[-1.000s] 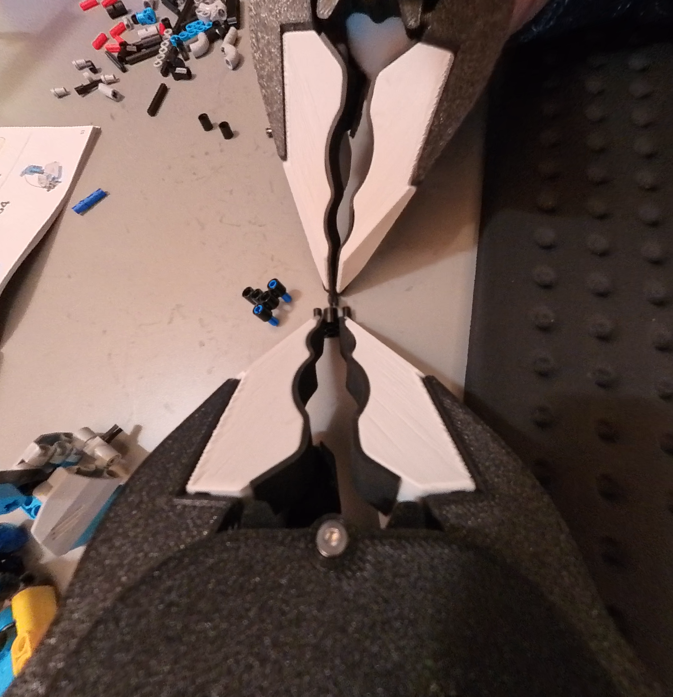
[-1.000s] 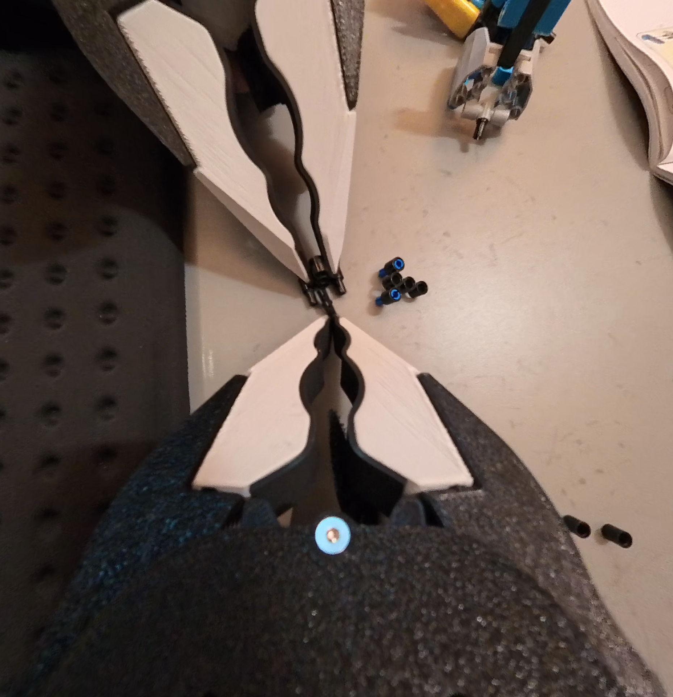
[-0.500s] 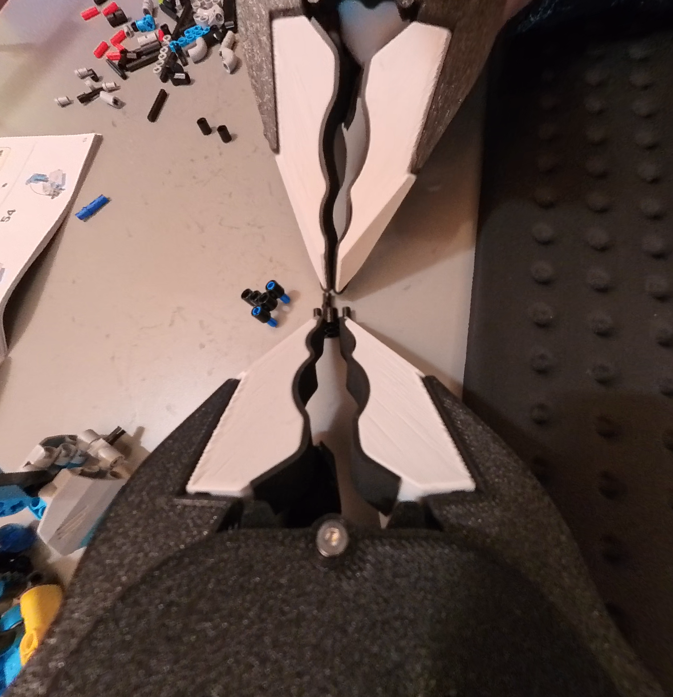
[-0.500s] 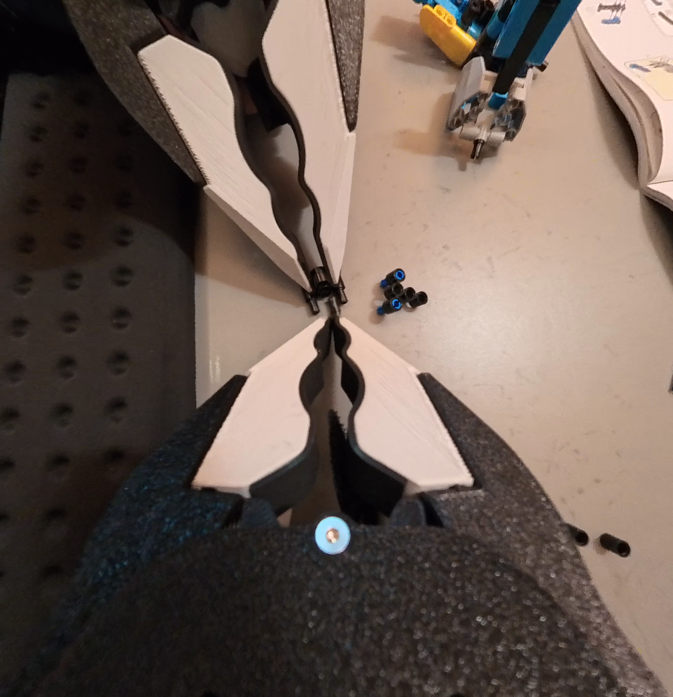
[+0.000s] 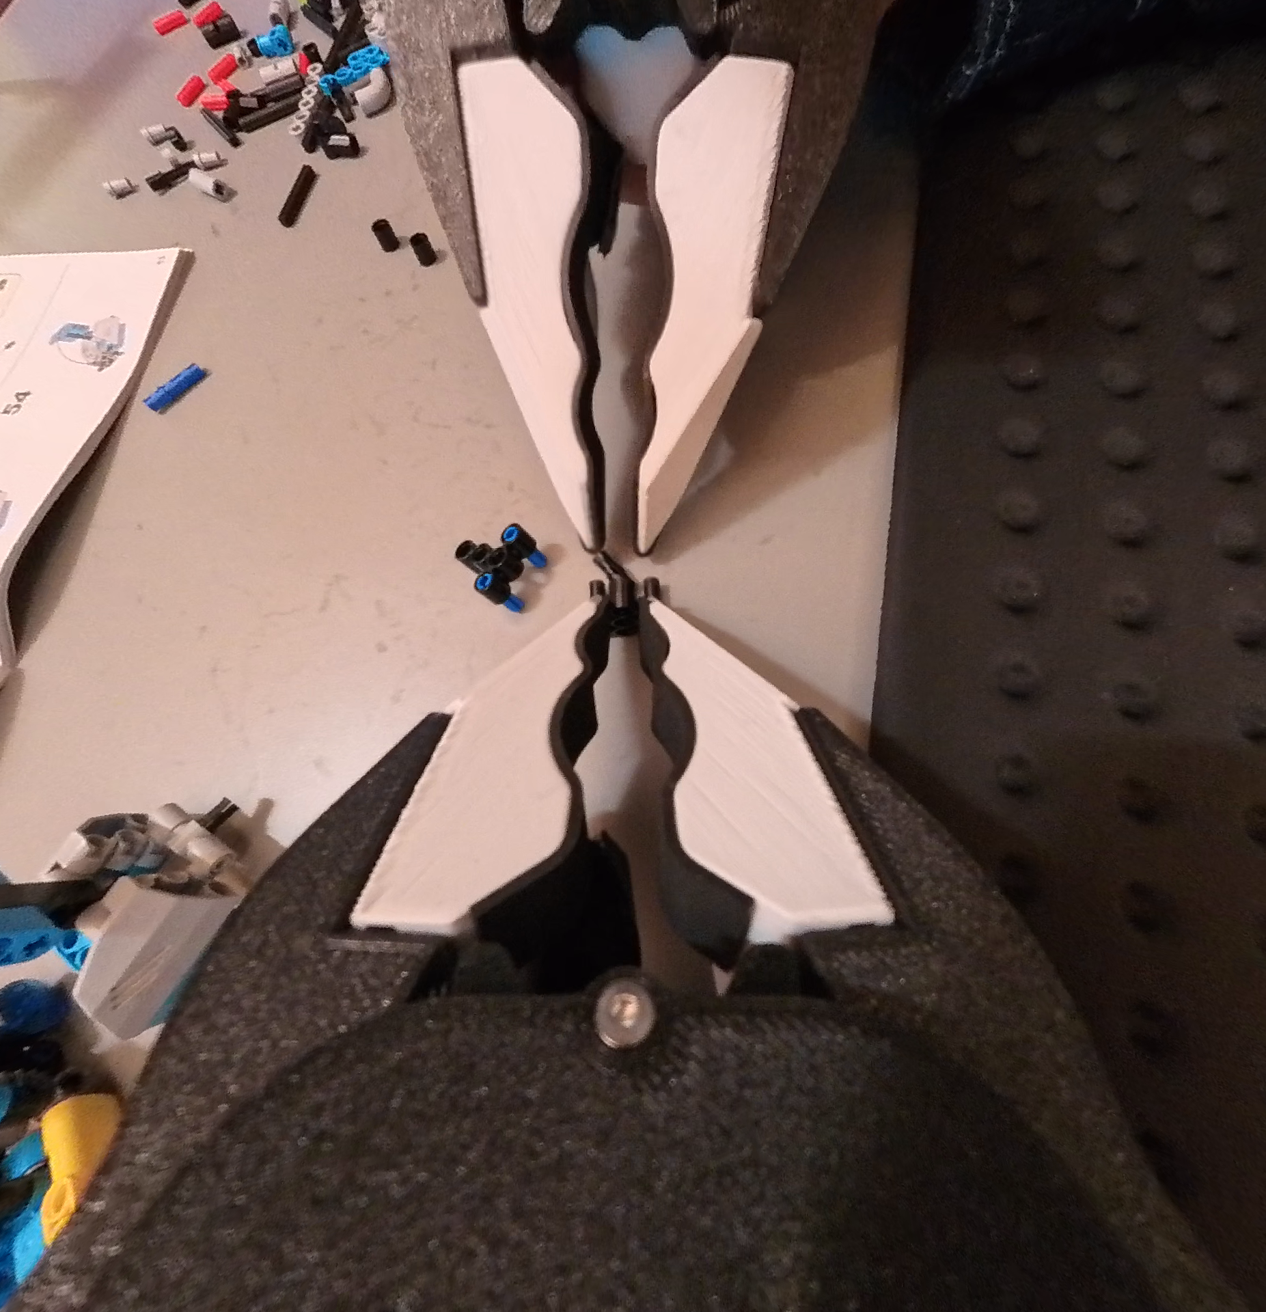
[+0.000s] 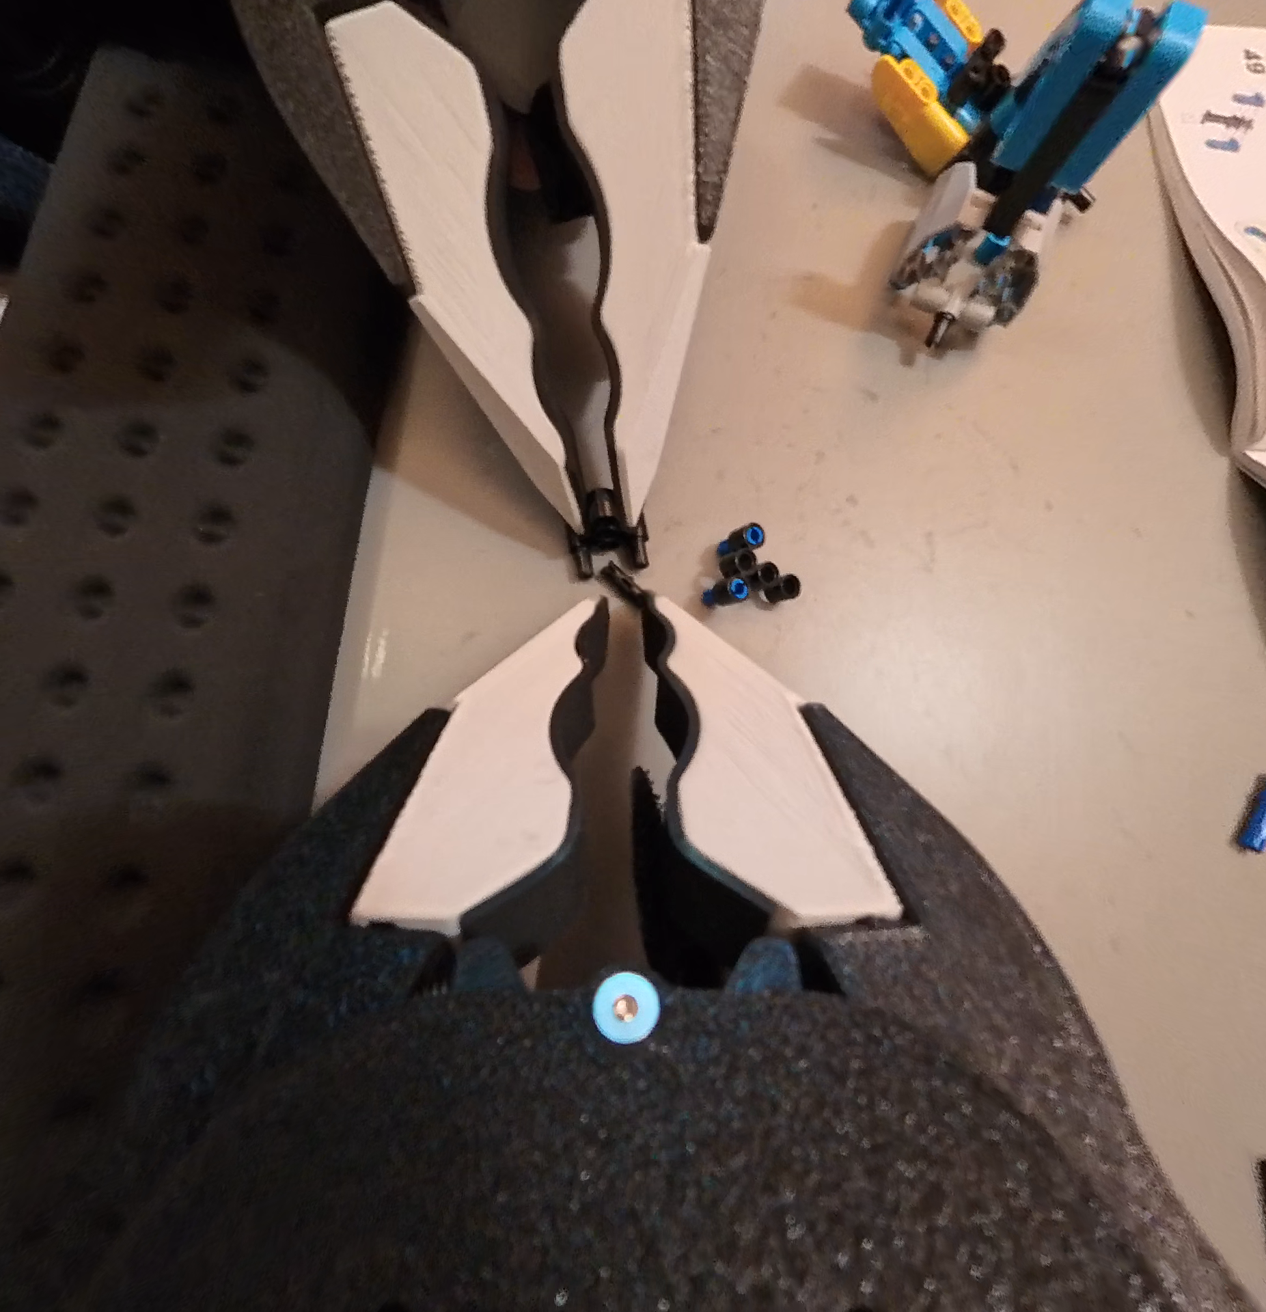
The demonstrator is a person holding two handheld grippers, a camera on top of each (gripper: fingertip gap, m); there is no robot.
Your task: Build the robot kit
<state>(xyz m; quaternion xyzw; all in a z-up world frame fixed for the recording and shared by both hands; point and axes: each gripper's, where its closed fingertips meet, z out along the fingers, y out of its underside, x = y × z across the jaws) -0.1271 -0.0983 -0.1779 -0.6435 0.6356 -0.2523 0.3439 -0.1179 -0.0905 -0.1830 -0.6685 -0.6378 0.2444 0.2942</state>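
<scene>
My left gripper is shut on a small black connector with two short prongs, held just above the grey table. My right gripper faces it tip to tip, its jaws a narrow gap apart. A tiny black pin sits tilted between the two sets of tips, touching the right gripper's fingertip. In the right wrist view the left gripper comes in from the top with the connector. In the left wrist view the right gripper comes in from the top above the pin.
A small black-and-blue pin assembly lies beside the tips. A blue, yellow and grey model, an open instruction booklet, loose parts and a blue pin are around. A dark studded mat borders the table. Both grippers' tips are close together, under 4 cm apart.
The right gripper's jaws have parted slightly. The thin pin it pinched now sits tilted at its tips. The left gripper still holds the connector.
</scene>
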